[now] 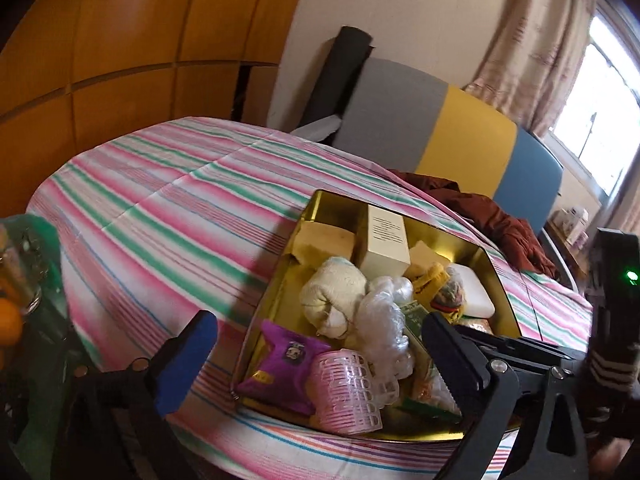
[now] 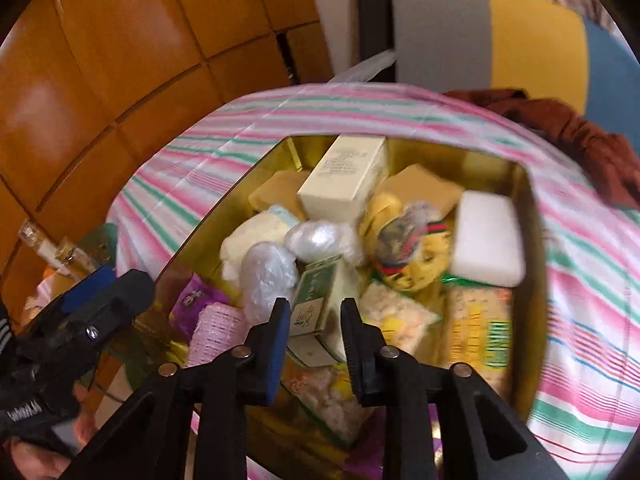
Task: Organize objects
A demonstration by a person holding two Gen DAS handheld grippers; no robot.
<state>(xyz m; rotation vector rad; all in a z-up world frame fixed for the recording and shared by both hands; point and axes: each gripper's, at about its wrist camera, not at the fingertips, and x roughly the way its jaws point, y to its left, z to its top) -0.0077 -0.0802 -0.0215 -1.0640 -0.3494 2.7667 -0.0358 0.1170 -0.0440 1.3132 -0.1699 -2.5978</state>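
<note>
A gold tin box (image 1: 316, 206) (image 2: 530, 280) full of small items sits on the striped tablecloth. It holds a cream carton (image 1: 386, 246) (image 2: 346, 178), a purple pouch (image 1: 286, 362), a pink hair roller (image 1: 348, 386), clear plastic bags (image 2: 268, 276) and a white foam block (image 2: 488, 238). My left gripper (image 1: 316, 336) is open wide, above the tin's near left corner. My right gripper (image 2: 314, 312) hovers over the tin with its fingers on either side of a green and white box (image 2: 316, 304); the image is blurred and contact is unclear.
The striped tablecloth (image 1: 160, 200) covers a round table. A brown cloth (image 1: 480, 208) lies at the table's far right by a grey, yellow and blue chair back (image 1: 460, 132). Glass items and an orange (image 1: 8, 322) stand left. Wooden wall panels are behind.
</note>
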